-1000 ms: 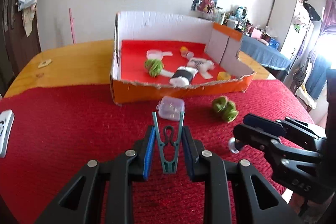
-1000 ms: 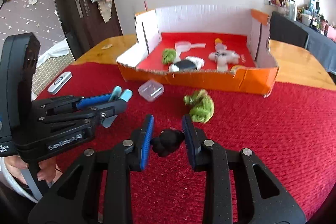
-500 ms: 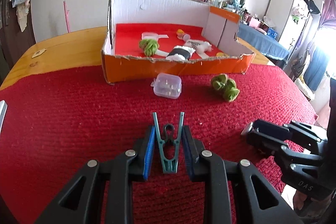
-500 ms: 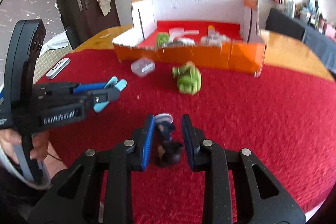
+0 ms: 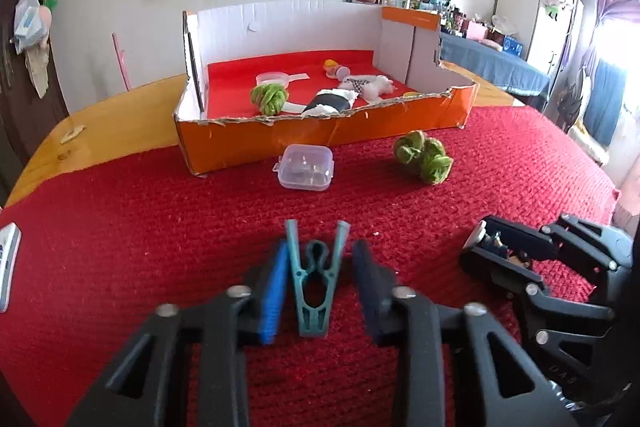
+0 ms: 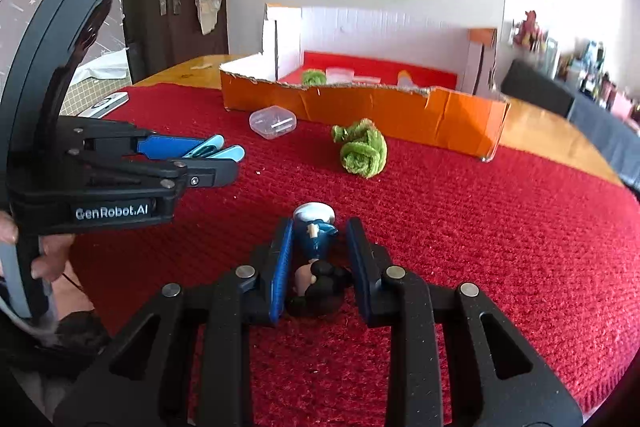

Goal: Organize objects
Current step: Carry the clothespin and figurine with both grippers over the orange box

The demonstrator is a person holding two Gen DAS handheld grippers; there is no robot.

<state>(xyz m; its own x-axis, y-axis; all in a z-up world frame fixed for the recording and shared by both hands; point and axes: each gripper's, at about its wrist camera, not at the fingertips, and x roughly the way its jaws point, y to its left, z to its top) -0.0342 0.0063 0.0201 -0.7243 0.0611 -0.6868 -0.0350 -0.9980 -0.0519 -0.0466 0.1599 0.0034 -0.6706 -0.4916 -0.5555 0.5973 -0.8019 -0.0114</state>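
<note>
My left gripper [image 5: 320, 253] is shut on a teal clothespin [image 5: 316, 291], which stands upright between the blue pads with its prongs pointing forward. In the right wrist view the left gripper [image 6: 218, 157] hovers low over the red cloth at the left. My right gripper [image 6: 319, 229] is shut on a small figurine [image 6: 316, 243] with a blue body, a white base and dark hair. The figurine's base points away from me. In the left wrist view the right gripper [image 5: 490, 247] sits at the lower right, just above the cloth.
An orange cardboard box [image 5: 320, 135] with a red floor stands ahead and holds a green yarn ball [image 5: 268, 97] and several small toys. In front of it lie a clear plastic case [image 5: 306, 167] and a green plush bundle [image 5: 424, 157]. A remote [image 6: 106, 104] lies at the left.
Both grippers have sunk toward the red cloth, each keeping its hold. The figurine has swung in the right jaws, so its white base now points forward.
</note>
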